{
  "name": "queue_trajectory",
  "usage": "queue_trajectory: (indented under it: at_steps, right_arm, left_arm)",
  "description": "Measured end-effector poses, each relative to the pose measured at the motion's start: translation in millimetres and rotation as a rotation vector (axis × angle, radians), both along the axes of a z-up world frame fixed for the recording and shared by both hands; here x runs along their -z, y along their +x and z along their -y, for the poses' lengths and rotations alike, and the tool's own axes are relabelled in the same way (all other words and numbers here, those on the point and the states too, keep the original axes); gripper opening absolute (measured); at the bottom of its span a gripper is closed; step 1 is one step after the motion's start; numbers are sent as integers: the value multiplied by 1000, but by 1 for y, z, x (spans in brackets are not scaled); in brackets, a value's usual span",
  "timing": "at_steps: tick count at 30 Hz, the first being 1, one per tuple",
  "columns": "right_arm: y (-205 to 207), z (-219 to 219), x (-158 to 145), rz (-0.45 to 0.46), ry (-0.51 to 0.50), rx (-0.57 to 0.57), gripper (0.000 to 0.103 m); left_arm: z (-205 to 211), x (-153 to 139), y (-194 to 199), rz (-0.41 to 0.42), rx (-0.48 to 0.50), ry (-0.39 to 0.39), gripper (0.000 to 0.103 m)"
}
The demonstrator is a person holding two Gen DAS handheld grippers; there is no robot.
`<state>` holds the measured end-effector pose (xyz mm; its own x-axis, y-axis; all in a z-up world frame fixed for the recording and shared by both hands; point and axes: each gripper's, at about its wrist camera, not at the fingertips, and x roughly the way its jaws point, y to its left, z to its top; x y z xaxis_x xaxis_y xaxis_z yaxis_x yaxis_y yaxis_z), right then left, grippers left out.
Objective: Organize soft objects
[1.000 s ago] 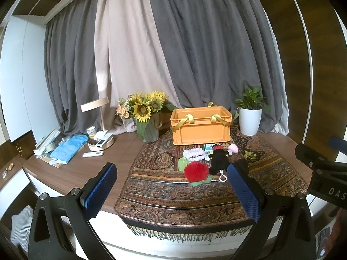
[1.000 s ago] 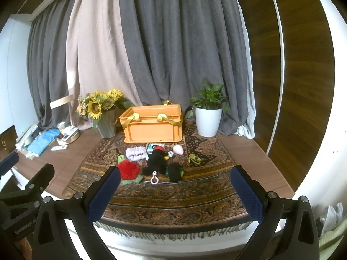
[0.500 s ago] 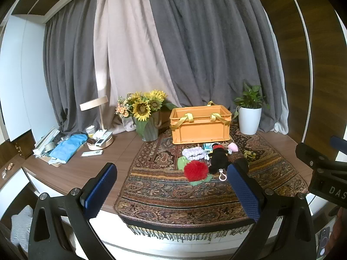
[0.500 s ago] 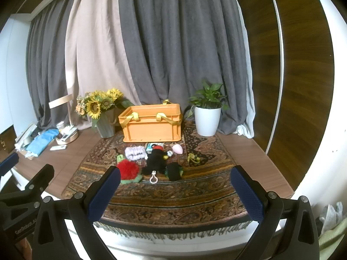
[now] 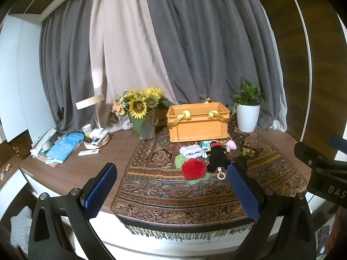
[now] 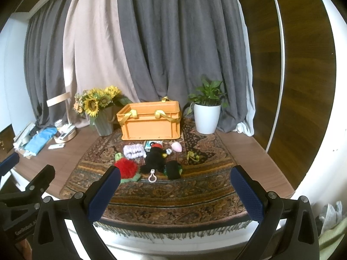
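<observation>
An orange crate [image 5: 197,122] [image 6: 150,123] with yellow handles stands at the back of a patterned rug [image 5: 206,190] [image 6: 173,192]. In front of it lie soft things: a red fluffy toy [image 5: 193,169] [image 6: 125,168], a black plush with a pink clip [image 5: 217,157] [image 6: 154,158], a lilac scrunchie [image 5: 190,151] [image 6: 134,150], a pink piece [image 5: 231,144] [image 6: 176,146] and a dark ball [image 6: 172,169]. My left gripper [image 5: 171,189] and right gripper [image 6: 174,192] are open and empty, held near the rug's front edge, well short of the toys.
A sunflower vase [image 5: 143,117] [image 6: 102,117] stands left of the crate, a white potted plant [image 5: 247,117] [image 6: 207,117] right of it. A lamp, remotes and a blue cloth [image 5: 65,146] crowd the desk's left. Curtains hang behind.
Both views have shifted only slightly; the toys sit a little lower and nearer. Nothing was taken hold of or moved.
</observation>
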<state>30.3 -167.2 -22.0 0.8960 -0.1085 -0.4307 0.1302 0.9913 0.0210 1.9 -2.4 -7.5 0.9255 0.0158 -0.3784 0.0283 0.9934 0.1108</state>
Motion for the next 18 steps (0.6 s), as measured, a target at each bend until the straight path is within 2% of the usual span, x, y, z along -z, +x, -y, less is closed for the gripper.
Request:
queue_trajectory:
  at_steps: [7,18]
  right_arm:
    - [32,1,19,-74,31,-19,102]
    - [118,0,60,-228,44,-13,102]
  left_arm:
    - [2,14,25,-73,21,3,103]
    - [3,54,110,-250,77,19,103]
